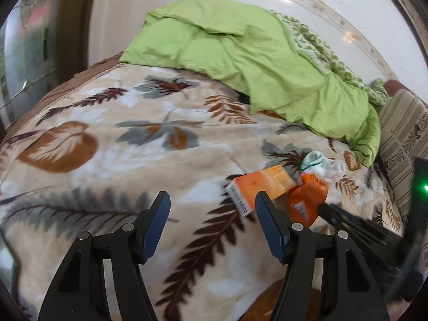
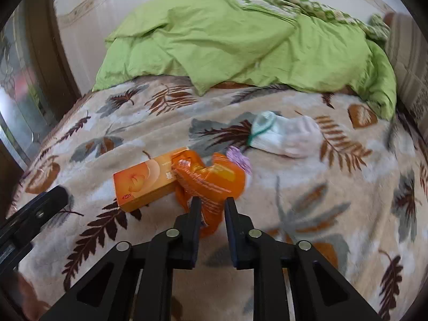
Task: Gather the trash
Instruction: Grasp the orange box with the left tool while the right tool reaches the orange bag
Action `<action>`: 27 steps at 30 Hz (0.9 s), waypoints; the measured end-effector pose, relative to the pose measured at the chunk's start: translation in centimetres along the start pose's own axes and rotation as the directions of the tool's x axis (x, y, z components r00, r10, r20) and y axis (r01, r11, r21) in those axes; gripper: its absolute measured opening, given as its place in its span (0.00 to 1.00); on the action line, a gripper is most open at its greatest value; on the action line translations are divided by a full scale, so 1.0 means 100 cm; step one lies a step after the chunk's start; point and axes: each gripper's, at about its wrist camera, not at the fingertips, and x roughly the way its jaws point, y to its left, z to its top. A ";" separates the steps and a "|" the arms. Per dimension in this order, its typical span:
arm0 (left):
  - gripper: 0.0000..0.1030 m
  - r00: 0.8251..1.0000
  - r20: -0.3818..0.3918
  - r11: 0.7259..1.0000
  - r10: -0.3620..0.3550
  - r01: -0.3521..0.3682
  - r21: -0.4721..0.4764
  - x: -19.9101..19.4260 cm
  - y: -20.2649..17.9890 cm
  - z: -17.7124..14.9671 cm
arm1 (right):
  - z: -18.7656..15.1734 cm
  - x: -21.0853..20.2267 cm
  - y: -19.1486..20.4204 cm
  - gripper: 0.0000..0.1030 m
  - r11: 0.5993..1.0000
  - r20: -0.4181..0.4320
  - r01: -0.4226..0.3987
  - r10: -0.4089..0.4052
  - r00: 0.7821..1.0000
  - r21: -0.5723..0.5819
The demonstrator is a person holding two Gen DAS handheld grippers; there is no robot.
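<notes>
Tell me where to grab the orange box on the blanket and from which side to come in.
Grip the orange box across its narrow width, at the free near-left end by the barcode. It lies flat, and its far end touches the orange wrapper, so that end looks crowded. The left gripper, open just beside it, seems best placed; the right gripper is closed around the wrapper.

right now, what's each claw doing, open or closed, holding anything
Left claw: open, empty, above the leaf-print blanket.
Right claw: fingers narrowed around the orange wrapper; cannot tell if it is gripped yet.
</notes>
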 end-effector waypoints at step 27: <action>0.73 0.989 -0.147 0.880 -0.025 0.092 0.466 0.091 -0.091 -0.005 | -0.022 -0.034 -0.068 0.14 0.964 0.024 -0.132 0.130 0.991 0.231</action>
